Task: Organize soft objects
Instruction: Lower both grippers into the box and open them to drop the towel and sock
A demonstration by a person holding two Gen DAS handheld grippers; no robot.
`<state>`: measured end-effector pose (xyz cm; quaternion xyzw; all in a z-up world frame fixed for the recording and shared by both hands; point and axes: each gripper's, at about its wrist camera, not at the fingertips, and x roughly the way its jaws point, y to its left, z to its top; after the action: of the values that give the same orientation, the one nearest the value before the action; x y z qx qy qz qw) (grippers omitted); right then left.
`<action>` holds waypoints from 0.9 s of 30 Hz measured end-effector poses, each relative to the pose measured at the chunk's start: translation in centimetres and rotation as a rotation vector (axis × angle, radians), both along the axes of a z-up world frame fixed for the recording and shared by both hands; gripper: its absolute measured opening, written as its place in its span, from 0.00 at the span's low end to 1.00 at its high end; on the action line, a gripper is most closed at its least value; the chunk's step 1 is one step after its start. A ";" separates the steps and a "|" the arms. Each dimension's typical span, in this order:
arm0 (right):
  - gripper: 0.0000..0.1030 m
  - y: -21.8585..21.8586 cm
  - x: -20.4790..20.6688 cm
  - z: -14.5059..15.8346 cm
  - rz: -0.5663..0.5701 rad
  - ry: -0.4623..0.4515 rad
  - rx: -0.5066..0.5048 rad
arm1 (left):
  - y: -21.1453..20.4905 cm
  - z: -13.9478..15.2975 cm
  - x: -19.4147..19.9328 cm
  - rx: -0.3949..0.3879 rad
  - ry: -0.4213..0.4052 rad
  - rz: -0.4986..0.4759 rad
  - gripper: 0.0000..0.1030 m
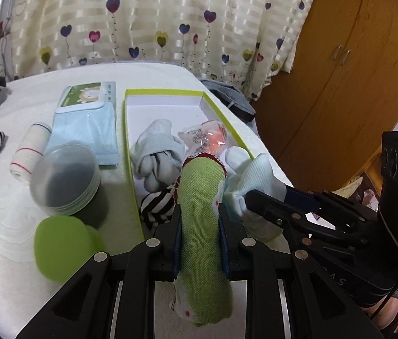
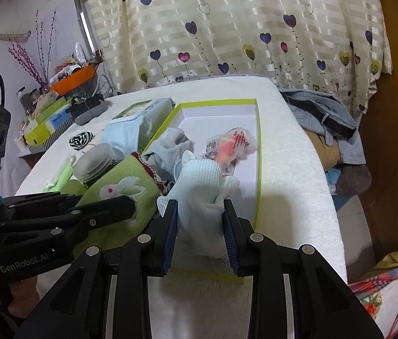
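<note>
Together, a green sock (image 1: 201, 214) is clamped by the left gripper (image 1: 199, 243) and a pale blue sock (image 2: 199, 195) by the right gripper (image 2: 200, 234), both above the green-rimmed box (image 2: 258, 152)

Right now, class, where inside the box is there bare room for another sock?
The far end of the box, beyond the plastic packet, is bare, as is its right edge. The near-left end is crowded with socks.
</note>
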<state>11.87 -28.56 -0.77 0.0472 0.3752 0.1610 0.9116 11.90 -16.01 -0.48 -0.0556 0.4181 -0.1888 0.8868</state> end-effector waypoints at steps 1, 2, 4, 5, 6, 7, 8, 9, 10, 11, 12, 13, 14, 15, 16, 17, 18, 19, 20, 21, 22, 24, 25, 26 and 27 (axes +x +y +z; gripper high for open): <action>0.31 0.0 0.3 -0.1 0.003 0.001 0.001 | 0.0 0.0 0.2 0.000 0.001 0.001 0.20; 0.31 0.1 0.5 -0.1 0.003 0.002 -0.001 | -0.1 -0.1 0.5 -0.002 0.002 0.001 0.20; 0.31 0.1 1.0 -0.1 0.004 -0.001 -0.006 | -0.2 -0.3 0.9 -0.003 0.003 0.003 0.20; 0.31 0.2 1.2 -0.2 0.004 -0.002 -0.007 | -0.3 -0.4 1.2 -0.004 0.002 0.004 0.20; 0.31 0.2 1.6 -0.2 0.005 -0.002 -0.007 | -0.3 -0.5 1.5 -0.005 0.001 0.004 0.20; 0.31 0.3 1.9 -0.3 0.004 -0.002 -0.011 | -0.3 -0.5 1.7 -0.007 0.000 0.006 0.20; 0.31 0.3 2.2 -0.3 0.003 -0.003 -0.014 | -0.4 -0.6 2.0 -0.008 0.000 0.010 0.20; 0.31 0.3 2.6 -0.4 0.002 -0.003 -0.016 | -0.4 -0.7 2.4 -0.008 -0.002 0.014 0.20; 0.31 0.3 2.9 -0.4 0.001 -0.002 -0.016 | -0.4 -0.8 2.8 -0.007 -0.003 0.019 0.20; 0.31 0.2 3.2 -0.4 -0.001 -0.002 -0.017 | -0.4 -0.9 3.1 -0.008 -0.003 0.024 0.20; 0.31 0.2 3.6 -0.4 -0.003 -0.003 -0.017 | -0.4 -0.9 3.5 -0.007 -0.003 0.030 0.20; 0.31 0.2 3.8 -0.4 -0.004 -0.004 -0.017 | -0.3 -0.9 3.8 -0.005 -0.003 0.035 0.20; 0.31 0.2 4.3 -0.3 -0.006 -0.006 -0.020 | -0.3 -1.0 4.1 -0.003 -0.003 0.039 0.20; 0.31 0.3 4.6 -0.3 -0.008 -0.005 -0.021 | -0.3 -1.0 4.5 -0.003 -0.004 0.043 0.20; 0.31 0.2 4.9 -0.3 -0.010 -0.004 -0.020 | -0.3 -1.0 4.6 -0.003 -0.005 0.046 0.20; 0.31 0.2 5.1 -0.3 -0.011 -0.004 -0.021 | -0.3 -1.0 4.8 -0.001 -0.009 0.051 0.20; 0.31 0.3 5.3 -0.2 -0.011 -0.005 -0.022 | -0.4 -1.0 5.0 0.001 -0.013 0.055 0.20; 0.31 0.3 5.5 -0.2 -0.010 -0.005 -0.023 | -0.3 -1.0 5.2 0.002 -0.015 0.057 0.20; 0.31 0.4 5.5 -0.2 -0.009 -0.005 -0.023 | -0.3 -1.0 5.3 0.004 -0.018 0.059 0.20; 0.31 0.4 5.5 -0.1 -0.008 -0.003 -0.022 | -0.3 -1.0 5.4 0.005 -0.018 0.059 0.20; 0.32 0.4 5.5 -0.1 -0.005 0.000 -0.021 | -0.4 -0.9 5.4 0.003 -0.017 0.056 0.20; 0.33 0.5 5.2 0.0 0.003 0.005 -0.023 | -0.3 -0.7 5.5 -0.004 -0.012 0.049 0.20; 0.33 0.5 4.9 0.1 0.002 0.005 -0.030 | -0.3 -0.6 5.3 -0.008 -0.012 0.043 0.20; 0.34 0.6 4.6 0.1 0.003 0.004 -0.034 | -0.2 -0.5 5.2 -0.009 -0.012 0.041 0.20; 0.34 0.6 4.3 0.2 0.006 0.002 -0.043 | -0.2 -0.4 5.0 -0.009 -0.011 0.039 0.20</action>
<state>16.14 -27.94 -0.55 0.0267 0.3798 0.1553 0.9115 16.94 -16.20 -0.93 -0.0667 0.4113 -0.1735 0.8924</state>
